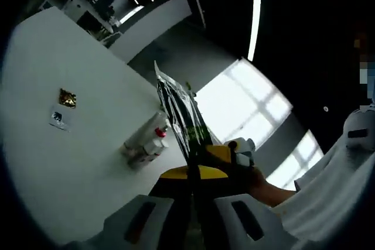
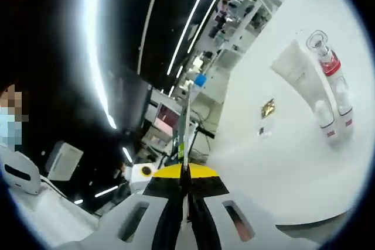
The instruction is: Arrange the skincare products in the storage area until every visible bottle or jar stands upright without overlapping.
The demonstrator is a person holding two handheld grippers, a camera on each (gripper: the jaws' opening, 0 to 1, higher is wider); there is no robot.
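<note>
You held a flat printed sachet (image 1: 181,118) between the two tools, clear of the white table (image 1: 53,168). In the left gripper view your left gripper (image 1: 195,174) had its jaws pressed together on the sachet's lower edge, with the black-and-green face of the pack turned toward the camera. In the right gripper view your right gripper (image 2: 185,182) pinched the same pack, seen edge-on as a thin sliver (image 2: 186,127) rising from the closed jaws. Gripping it from both sides probably kept the floppy pack steady, since it cannot stand by itself. The products to arrange were on the table, well away from both tools: a white tube (image 2: 300,74), a red-banded bottle with a clear stopper (image 2: 335,86) and a small clear bottle (image 2: 323,112) touching one another, apparently lying down, so that cluster was yet to be stood up. A small gold packet (image 2: 268,107) and a smaller pale one (image 2: 263,131) lay apart from them.
</note>
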